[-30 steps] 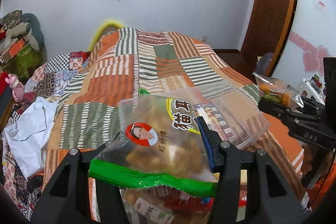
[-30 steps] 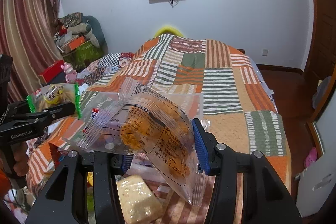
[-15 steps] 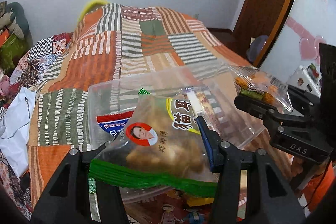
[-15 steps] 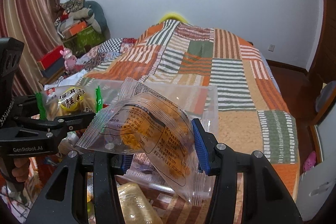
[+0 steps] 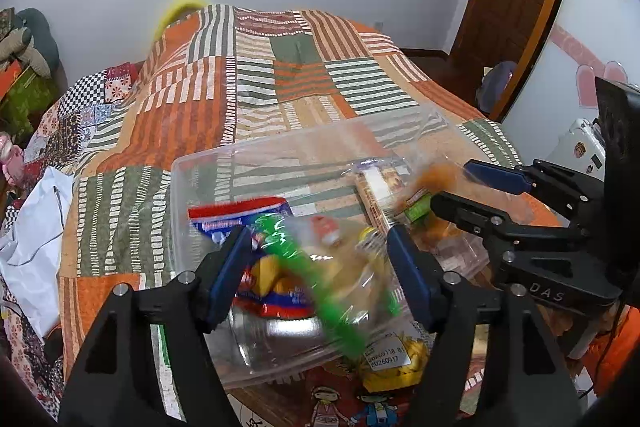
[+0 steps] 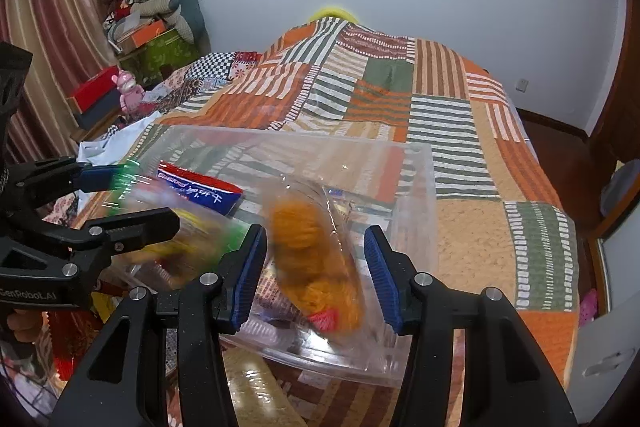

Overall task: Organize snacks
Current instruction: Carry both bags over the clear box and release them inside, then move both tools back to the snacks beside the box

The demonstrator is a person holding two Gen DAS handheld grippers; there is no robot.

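Two black grippers hang over a clear plastic bin (image 5: 192, 187): left gripper (image 5: 320, 259), jaws just spreading, clear of a blurred green-edged snack bag (image 5: 316, 267); right gripper (image 6: 316, 267) spread around an orange-snack bag (image 6: 316, 259), both bags above the bin.

Even indoor light; fisheye bending, dark corners; snack packets (image 5: 320, 259) motion-blurred.

1. Right gripper (image 5: 456, 189) – white lettering "DAS" on the black body, seen from the left wrist view.
2. Left gripper (image 6: 132, 195) – white lettering "GenRobot.AI" on the black body, first letter cut by the frame edge.
3. White sticker (image 5: 387, 357) on a yellow packet – digits "20260917"; the line above is only partly legible.
4. Red-and-blue snack packet (image 6: 198, 189) – white characters, too blurred to read.
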